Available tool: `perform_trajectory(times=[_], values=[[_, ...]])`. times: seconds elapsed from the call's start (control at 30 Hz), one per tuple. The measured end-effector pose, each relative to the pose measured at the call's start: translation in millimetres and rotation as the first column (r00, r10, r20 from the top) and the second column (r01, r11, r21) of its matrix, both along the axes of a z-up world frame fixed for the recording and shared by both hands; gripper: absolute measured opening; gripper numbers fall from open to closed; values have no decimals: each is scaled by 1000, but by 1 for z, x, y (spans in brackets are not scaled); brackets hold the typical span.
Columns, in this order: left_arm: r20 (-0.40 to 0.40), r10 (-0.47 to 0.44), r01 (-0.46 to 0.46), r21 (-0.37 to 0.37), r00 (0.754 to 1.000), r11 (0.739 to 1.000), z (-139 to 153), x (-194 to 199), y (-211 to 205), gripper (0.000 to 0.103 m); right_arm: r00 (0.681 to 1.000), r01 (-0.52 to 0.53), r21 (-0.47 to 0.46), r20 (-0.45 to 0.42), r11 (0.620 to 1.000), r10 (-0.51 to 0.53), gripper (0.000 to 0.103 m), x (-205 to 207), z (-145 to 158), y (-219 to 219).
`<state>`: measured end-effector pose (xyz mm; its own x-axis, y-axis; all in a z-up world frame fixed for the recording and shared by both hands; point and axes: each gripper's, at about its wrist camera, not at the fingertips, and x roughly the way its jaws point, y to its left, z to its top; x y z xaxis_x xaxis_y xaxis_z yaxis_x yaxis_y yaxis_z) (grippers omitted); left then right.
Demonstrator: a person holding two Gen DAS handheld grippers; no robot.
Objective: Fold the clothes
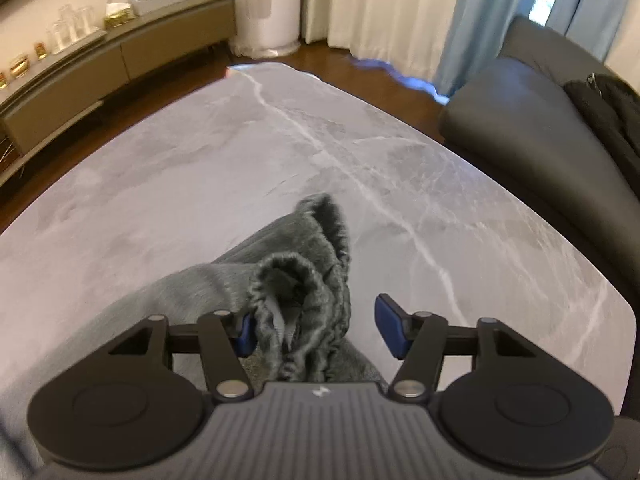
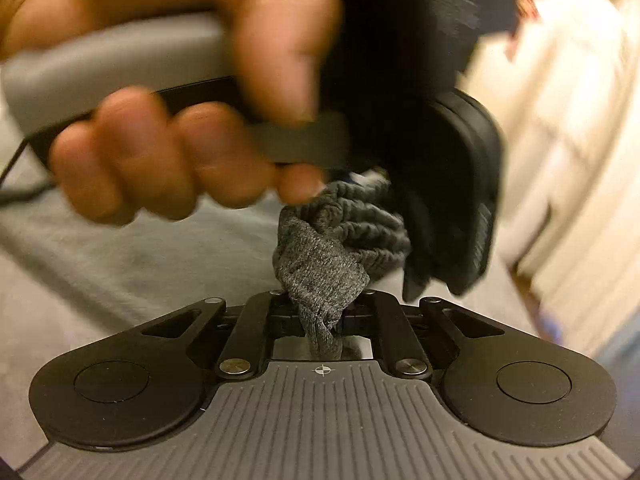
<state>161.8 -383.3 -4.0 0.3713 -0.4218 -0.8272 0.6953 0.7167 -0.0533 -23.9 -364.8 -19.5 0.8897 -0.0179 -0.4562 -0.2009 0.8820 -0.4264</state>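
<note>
The grey garment's elastic waistband [image 1: 304,300] is bunched at 12 o'clock between the spread left gripper [image 1: 316,330], while pinched by the right gripper [image 2: 320,312].

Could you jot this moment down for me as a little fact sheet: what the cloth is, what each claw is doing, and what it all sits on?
garment: dark grey knitted garment with a gathered elastic band
surface: grey marble-patterned table
left claw: open, blue pads either side of the bunched band
right claw: shut on the garment, fabric pinched between its fingers
person's hand: grips the other tool's handle, blurred
fold: not yet flat
</note>
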Motion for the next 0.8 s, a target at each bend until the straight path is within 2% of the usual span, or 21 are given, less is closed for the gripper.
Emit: perform_trajectory(times=[0.03, 0.07, 0.1, 0.23, 0.3, 0.33, 0.37, 0.43, 0.5, 0.53, 0.57, 0.6, 0.7, 0.73, 0.8], values=[[0, 32, -32, -25, 999, 999, 2, -2, 16, 46, 1000, -19, -26, 3, 999, 19, 5, -3, 1, 9], [-1, 64, -64, -49, 998, 997, 5, -3, 32, 30, 999, -36, -48, 3, 998, 36, 5, -5, 1, 16], [-3, 95, -95, -74, 995, 993, 7, -5, 48, 21, 998, -54, -58, 7, 997, 55, 5, -8, 3, 23], [-26, 223, -224, -140, 975, 964, 8, -8, 108, 17, 988, -135, -90, 59, 987, 140, 5, -23, 14, 44], [-43, 285, -288, -162, 958, 944, 6, -8, 138, 17, 979, -172, -115, 90, 978, 182, 9, -29, 18, 55], [-53, 316, -320, -172, 947, 932, 5, -8, 152, 18, 973, -212, -95, 67, 973, 219, 27, -29, 18, 58], [-62, 346, -351, -182, 936, 918, 4, -8, 167, 19, 965, -260, -63, 30, 964, 262, 57, -29, 17, 59], [-95, 406, -417, -176, 909, 892, -6, -1, 189, 25, 939, -339, 20, -44, 940, 340, 73, -28, 17, 64], [-129, 441, -458, -181, 888, 870, -13, 6, 203, 41, 935, -336, 92, -89, 937, 344, 65, -27, 24, 63], [-146, 457, -478, -182, 877, 859, -17, 9, 211, 46, 937, -321, 130, -102, 938, 335, 60, -28, 28, 58], [-159, 467, -491, -192, 870, 850, -19, 11, 216, 54, 939, -305, 168, -115, 938, 326, 58, -28, 33, 53], [-167, 466, -494, -214, 869, 843, -18, 12, 220, 58, 940, -287, 205, -128, 936, 317, 58, -29, 38, 48], [-205, 448, -489, -258, 870, 833, -18, 18, 222, 59, 952, -220, 322, -137, 921, 275, 54, -16, 43, 30], [-213, 444, -489, -263, 870, 832, -19, 21, 220, 59, 955, -201, 344, -138, 917, 261, 54, -9, 35, 27], [-221, 450, -497, -268, 866, 825, -24, 25, 220, 58, 958, -201, 319, -135, 926, 255, 54, -2, 26, 31]])
